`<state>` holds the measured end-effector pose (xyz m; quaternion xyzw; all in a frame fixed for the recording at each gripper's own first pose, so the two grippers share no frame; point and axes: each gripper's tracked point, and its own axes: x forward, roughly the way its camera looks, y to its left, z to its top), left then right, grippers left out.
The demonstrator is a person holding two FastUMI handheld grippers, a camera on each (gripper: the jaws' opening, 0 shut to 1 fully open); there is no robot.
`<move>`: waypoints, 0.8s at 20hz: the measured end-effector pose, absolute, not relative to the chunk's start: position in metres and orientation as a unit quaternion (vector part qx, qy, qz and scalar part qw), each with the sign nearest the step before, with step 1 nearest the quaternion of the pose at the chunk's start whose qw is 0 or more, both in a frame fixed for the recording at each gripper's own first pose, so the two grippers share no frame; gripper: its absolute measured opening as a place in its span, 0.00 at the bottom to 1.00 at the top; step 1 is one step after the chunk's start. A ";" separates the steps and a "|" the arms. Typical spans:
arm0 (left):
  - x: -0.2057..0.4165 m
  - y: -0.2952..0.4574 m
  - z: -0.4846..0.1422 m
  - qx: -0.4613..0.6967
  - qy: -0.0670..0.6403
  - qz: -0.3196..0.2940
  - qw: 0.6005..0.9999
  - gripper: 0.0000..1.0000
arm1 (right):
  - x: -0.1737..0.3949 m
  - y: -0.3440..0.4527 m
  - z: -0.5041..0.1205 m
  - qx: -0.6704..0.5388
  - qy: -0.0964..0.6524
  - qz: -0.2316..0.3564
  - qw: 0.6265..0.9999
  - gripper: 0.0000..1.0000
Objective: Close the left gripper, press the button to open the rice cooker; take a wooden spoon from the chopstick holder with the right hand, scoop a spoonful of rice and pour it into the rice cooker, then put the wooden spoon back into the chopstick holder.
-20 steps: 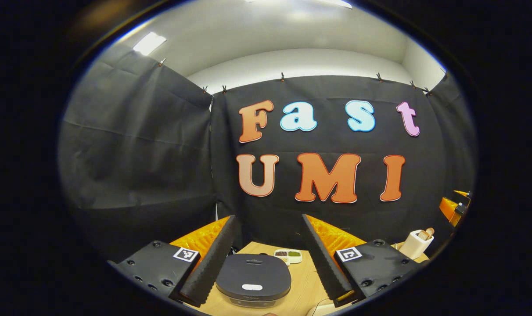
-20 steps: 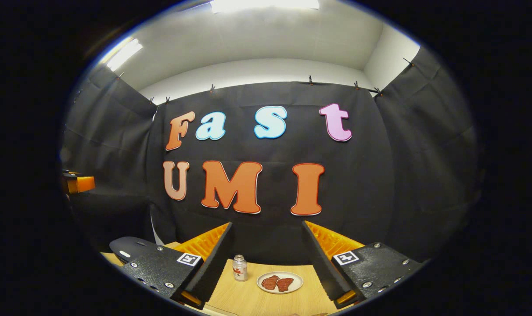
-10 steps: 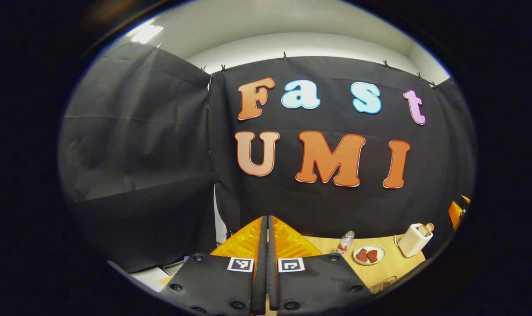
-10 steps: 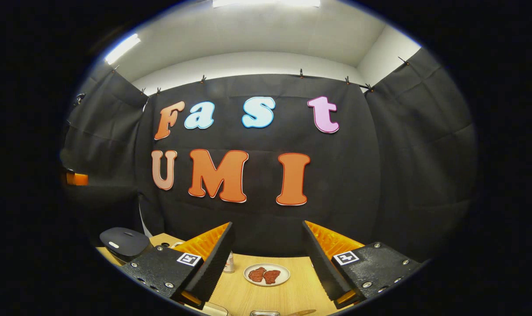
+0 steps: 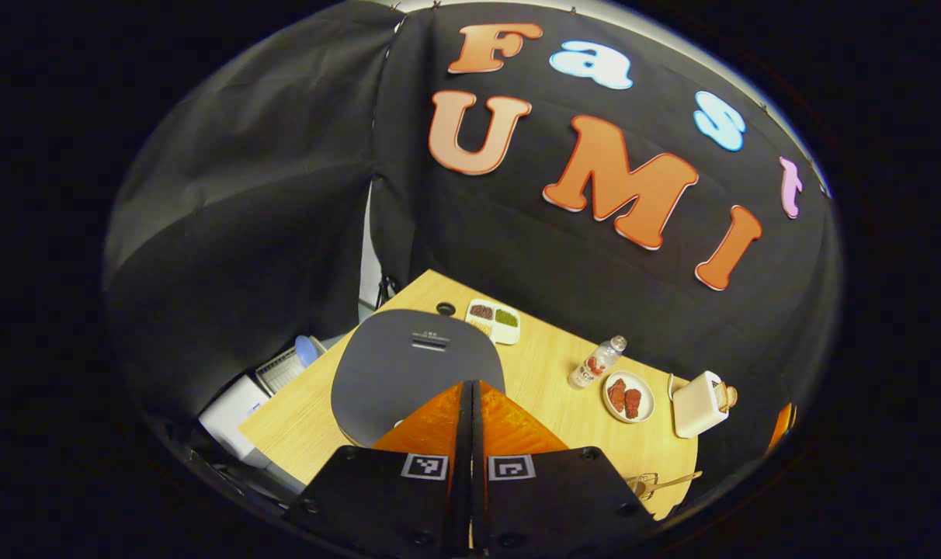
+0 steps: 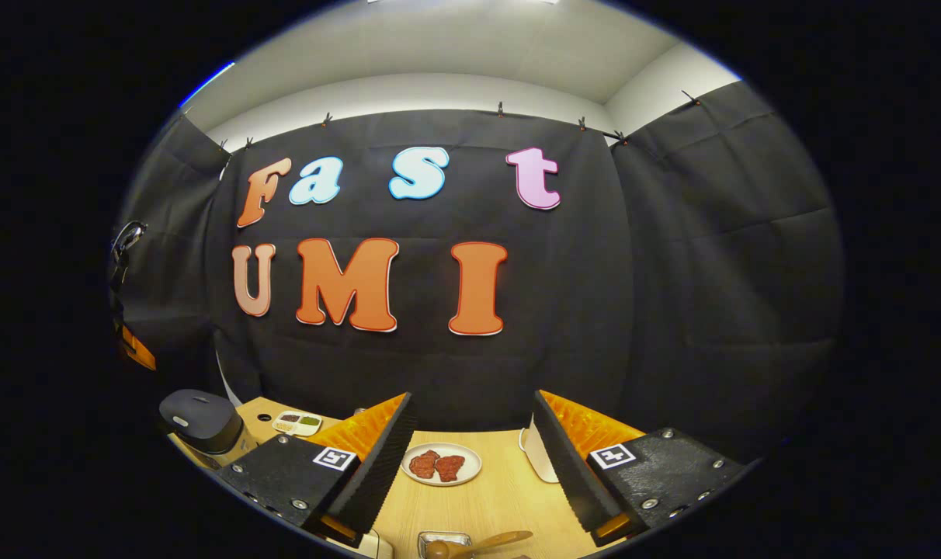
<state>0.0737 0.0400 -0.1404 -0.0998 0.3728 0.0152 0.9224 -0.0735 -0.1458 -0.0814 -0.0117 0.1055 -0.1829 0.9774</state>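
Note:
The dark rice cooker (image 5: 408, 365) stands shut at the table's left end, its lid just beyond my left gripper (image 5: 470, 384). That gripper is shut with nothing between its fingers, and its tips hang over the lid's near edge. The white chopstick holder (image 5: 696, 405) with wooden handles sticking out stands at the right end of the table. My right gripper (image 6: 470, 407) is open and empty above the table. The cooker (image 6: 203, 419) lies far to its left, and the holder (image 6: 537, 460) peeks out beside its right finger.
On the wooden table (image 5: 548, 388) lie a divided grain tray (image 5: 494, 321), a small bottle (image 5: 595, 365) and a plate of red meat (image 5: 628, 396). A small glass dish with a wooden utensil (image 6: 474, 542) sits at the near edge. White boxes (image 5: 234, 407) stand below the table's left side.
The left gripper went from open to shut, then tipped down over the rice cooker. The right gripper stayed open while its view drifted right, bringing the glass dish and holder into sight.

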 end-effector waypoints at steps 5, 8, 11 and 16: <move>0.072 0.047 -0.205 -0.129 0.491 0.022 0.861 0.06 | -0.104 -0.164 -0.110 -0.022 0.147 -0.221 0.964 0.94; 0.069 0.050 -0.238 -0.140 0.538 0.023 0.831 0.06 | -0.113 -0.168 -0.130 -0.023 0.176 -0.234 0.956 0.94; 0.073 0.051 -0.252 -0.144 0.549 0.026 0.823 0.05 | -0.122 -0.172 -0.146 -0.029 0.200 -0.244 0.949 0.94; 0.061 0.058 -0.277 -0.139 0.567 0.045 0.811 0.10 | -0.128 -0.172 -0.165 -0.022 0.225 -0.245 0.943 0.94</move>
